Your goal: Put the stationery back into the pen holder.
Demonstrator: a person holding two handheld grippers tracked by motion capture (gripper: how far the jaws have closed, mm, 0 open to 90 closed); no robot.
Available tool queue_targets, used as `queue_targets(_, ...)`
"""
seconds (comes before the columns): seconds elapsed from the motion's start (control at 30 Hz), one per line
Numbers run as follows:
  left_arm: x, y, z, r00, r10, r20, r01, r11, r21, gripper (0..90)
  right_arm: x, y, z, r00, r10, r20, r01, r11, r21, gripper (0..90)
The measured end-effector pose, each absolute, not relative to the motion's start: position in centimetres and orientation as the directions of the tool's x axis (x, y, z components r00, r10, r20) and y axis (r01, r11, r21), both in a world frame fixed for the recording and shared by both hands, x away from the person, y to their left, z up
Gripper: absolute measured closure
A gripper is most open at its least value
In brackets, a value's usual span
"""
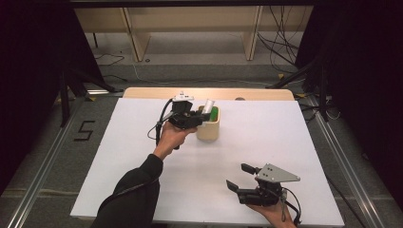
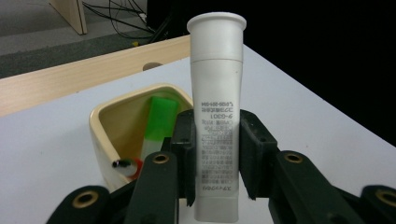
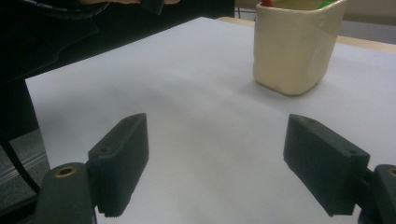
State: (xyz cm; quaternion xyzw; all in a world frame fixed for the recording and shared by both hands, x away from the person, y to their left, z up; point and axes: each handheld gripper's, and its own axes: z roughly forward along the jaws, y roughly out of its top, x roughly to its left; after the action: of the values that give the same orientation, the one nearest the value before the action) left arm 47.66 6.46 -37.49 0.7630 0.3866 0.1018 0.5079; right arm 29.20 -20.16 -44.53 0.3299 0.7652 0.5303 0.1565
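Observation:
A white tube point(image 2: 217, 116) with fine black print stands cap-up between the jaws of my left gripper point(image 2: 215, 156), which is shut on it. In the high view that gripper point(image 1: 199, 115) holds the white tube point(image 1: 208, 105) over the rim of a cream cup point(image 1: 208, 129). The cream cup point(image 2: 108, 140) holds a green block point(image 2: 161, 119) and a red-tipped item point(image 2: 128, 166). My right gripper point(image 1: 237, 176) rests open near the table's front edge; in its own view the right gripper point(image 3: 233, 163) has only white table between its pads, and the cream cup point(image 3: 294, 46) stands farther off.
The white tabletop point(image 1: 142, 142) has a wooden strip point(image 1: 204, 93) along its far edge. Beyond it are wooden furniture legs and loose cables point(image 1: 280, 42) on the floor. A dark sleeve point(image 1: 130, 194) comes in at the lower left.

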Motion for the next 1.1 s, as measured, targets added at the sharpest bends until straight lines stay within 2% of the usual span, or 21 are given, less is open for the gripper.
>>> queue_targets(1.1,50.6,4.5,-39.0,0.609,0.765,-0.211,0.516,-0.179,0.838,70.2,29.1,-19.8,-44.7,-0.748,0.657,0.094,0.329,0.244,0.912,23.9)
